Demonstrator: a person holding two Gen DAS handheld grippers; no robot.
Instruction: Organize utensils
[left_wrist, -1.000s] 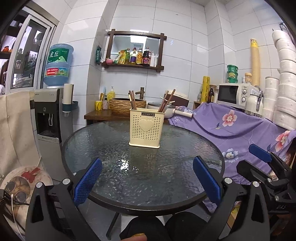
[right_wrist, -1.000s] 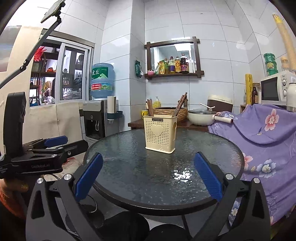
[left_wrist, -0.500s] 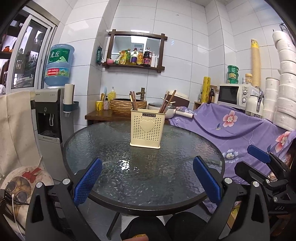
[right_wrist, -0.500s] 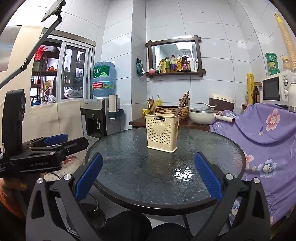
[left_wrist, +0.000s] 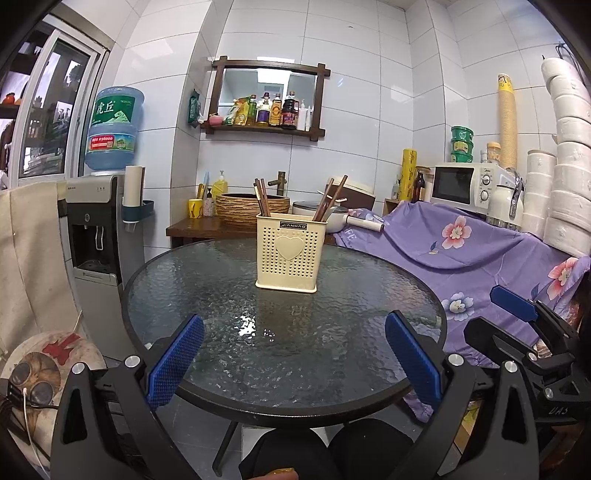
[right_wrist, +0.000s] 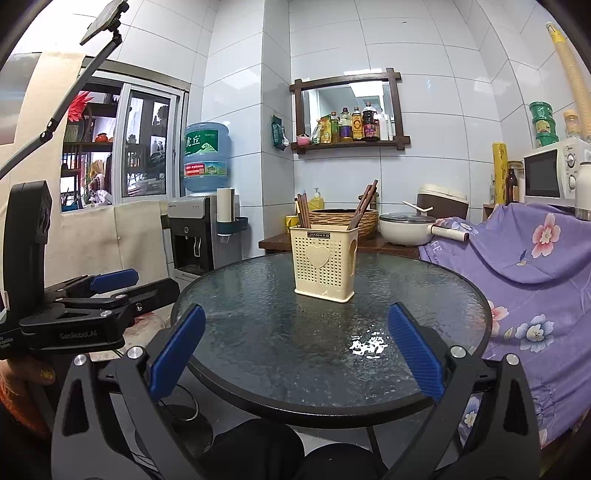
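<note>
Both wide and empty: left hand-held gripper (left_wrist: 293, 363), right hand-held gripper (right_wrist: 295, 360); chopstick holder (left_wrist: 289, 253) at twelve o'clock on the surface (left_wrist: 221, 295).

A blue water jug (left_wrist: 113, 129) sits atop a grey dispenser (left_wrist: 96, 221) at the left wall; a dark wooden shelf (left_wrist: 266, 99) holds a row of sauce bottles (left_wrist: 275, 112); below it a woven basin (left_wrist: 253, 208) rests on a wooden counter (left_wrist: 195, 229); a white pot (right_wrist: 404, 229) stands beside it; purple floral cloth (left_wrist: 461, 251) drapes the right side under a white microwave (left_wrist: 463, 184).
</note>
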